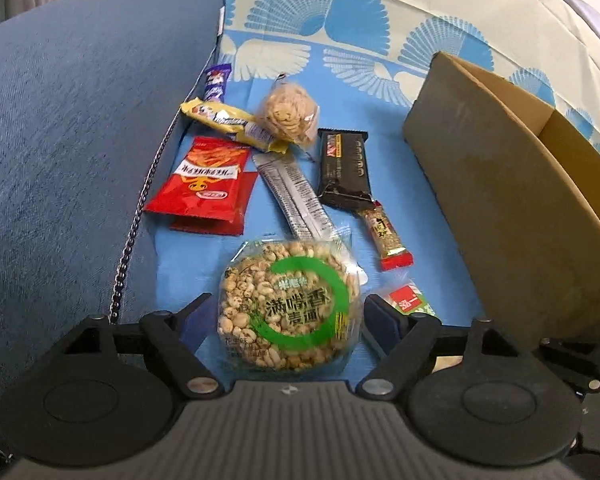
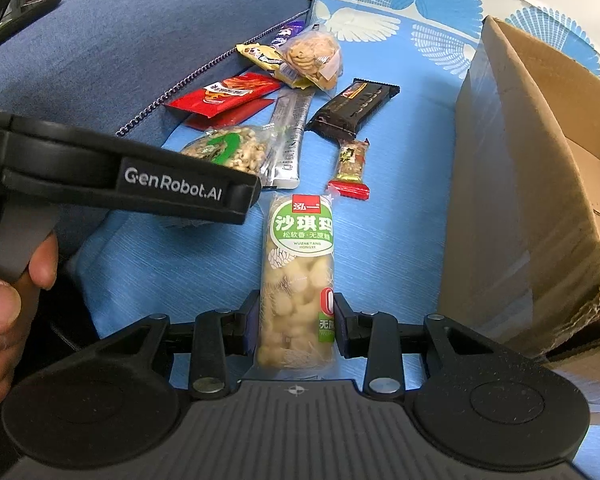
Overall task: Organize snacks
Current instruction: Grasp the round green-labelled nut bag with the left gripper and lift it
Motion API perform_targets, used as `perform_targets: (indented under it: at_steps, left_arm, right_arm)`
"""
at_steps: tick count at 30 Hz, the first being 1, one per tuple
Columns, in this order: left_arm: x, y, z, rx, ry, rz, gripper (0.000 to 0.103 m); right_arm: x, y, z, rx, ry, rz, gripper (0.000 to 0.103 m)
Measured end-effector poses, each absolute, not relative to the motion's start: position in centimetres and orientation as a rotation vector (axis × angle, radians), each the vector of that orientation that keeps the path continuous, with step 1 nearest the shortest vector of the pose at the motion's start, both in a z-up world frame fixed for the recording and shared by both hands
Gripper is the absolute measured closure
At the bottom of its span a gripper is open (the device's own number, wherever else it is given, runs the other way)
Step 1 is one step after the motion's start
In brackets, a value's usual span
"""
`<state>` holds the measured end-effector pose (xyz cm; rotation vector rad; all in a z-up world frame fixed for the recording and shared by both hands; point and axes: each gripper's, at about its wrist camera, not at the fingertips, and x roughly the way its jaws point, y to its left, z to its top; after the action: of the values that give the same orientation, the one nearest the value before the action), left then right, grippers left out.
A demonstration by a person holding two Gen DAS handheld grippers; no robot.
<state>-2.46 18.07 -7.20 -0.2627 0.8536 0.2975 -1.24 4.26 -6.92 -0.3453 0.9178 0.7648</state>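
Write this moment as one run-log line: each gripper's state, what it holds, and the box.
left gripper: open around round puffed-grain cake | right gripper: shut on long snack pack | cardboard box: open, at right

A dark blue cushion (image 1: 80, 128) lies beside a light blue fan-patterned cloth (image 1: 340, 12).

Both views are bright and evenly lit by soft daylight, which washes out the pale far right corner of the blue fan-patterned cloth (image 1: 340, 12). Shadows are faint, darkest under the brown cardboard box (image 2: 520, 184). Fisheye distortion bows that box's walls and curves the edges; the clear-wrapped round puffed-grain cake (image 1: 288, 308) is sharp, while the fingers (image 2: 4, 280) at near left are soft and blurred.
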Motion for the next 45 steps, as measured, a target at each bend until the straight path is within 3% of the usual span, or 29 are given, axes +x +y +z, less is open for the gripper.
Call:
perform_targets:
  at_steps: [10, 16, 19, 23, 45]
  left_arm:
    - [-2.3, 19.0, -7.8, -0.314, 0.893, 0.298, 0.008]
    - [-1.9, 18.9, -8.1, -0.306, 0.903, 0.302, 0.007]
    - [-1.8, 19.0, -8.1, -0.311, 0.904, 0.299, 0.008]
    - [-1.8, 19.1, -8.3, -0.317, 0.909, 0.302, 0.019]
    - [-3.8, 18.7, -6.3, -0.321, 0.749, 0.348, 0.019]
  right_arm:
    - [-1.1, 4.2, -7.0, -0.343, 0.919, 0.766, 0.064]
    - [-1.2, 4.2, -7.0, -0.345, 0.916, 0.767, 0.064]
    - [-1.2, 4.2, -6.9, -0.348, 0.909, 0.766, 0.064]
    - [-1.2, 4.2, -6.9, -0.353, 0.896, 0.768, 0.065]
    - [-1.1, 2.4, -3.1, -0.272, 0.745, 0.781, 0.065]
